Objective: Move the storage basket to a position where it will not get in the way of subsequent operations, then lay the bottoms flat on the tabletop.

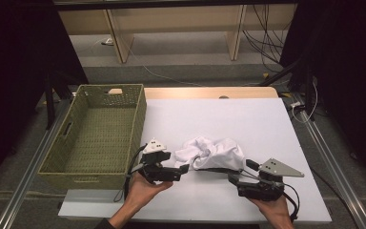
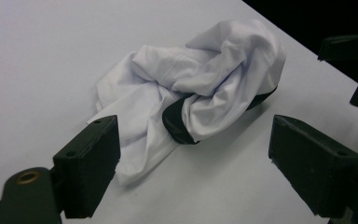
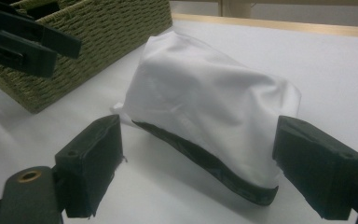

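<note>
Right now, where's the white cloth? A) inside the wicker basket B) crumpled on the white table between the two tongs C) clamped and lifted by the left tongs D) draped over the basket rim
B: the white cloth lies bunched on the table, between the open left tongs and the open right tongs, beside the basket.

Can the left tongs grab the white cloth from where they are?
Probably yes: the left tongs stand open right beside the white cloth, and nothing lies between them on the table.
</note>
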`<state>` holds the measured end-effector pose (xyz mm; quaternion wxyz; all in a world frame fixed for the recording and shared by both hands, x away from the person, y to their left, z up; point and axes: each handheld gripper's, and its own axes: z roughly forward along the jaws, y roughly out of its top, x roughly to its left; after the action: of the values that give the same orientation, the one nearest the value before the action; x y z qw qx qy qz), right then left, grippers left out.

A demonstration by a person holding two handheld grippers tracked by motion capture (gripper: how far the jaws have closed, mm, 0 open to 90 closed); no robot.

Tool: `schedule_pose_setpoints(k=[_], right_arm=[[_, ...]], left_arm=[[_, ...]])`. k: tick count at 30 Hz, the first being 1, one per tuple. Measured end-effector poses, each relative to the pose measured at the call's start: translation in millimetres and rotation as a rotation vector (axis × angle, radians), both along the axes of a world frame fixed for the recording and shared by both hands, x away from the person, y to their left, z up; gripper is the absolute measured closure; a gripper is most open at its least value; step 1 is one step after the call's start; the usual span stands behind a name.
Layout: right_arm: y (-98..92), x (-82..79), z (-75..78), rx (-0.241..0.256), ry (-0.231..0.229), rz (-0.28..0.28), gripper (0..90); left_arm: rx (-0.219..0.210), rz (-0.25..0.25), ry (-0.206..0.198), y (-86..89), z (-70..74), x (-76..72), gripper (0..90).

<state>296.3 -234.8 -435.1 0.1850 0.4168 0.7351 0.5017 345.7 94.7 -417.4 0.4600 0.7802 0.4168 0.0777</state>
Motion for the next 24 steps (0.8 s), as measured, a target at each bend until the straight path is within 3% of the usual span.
schedule_pose_setpoints(k=[13, 24], right_arm=[[0.9, 3.0, -2.0, -0.031, 0.02, -0.008, 17.1], [-1.8, 17.4, -12.1, -0.128, 0.091, -0.067, 18.8]], left_arm=[[0.035, 0.0, -0.001, -0.2, -16.5, -1.3, 16.5], [0.05, -0.003, -0.005, 0.3, -24.9, -1.1, 16.5]])
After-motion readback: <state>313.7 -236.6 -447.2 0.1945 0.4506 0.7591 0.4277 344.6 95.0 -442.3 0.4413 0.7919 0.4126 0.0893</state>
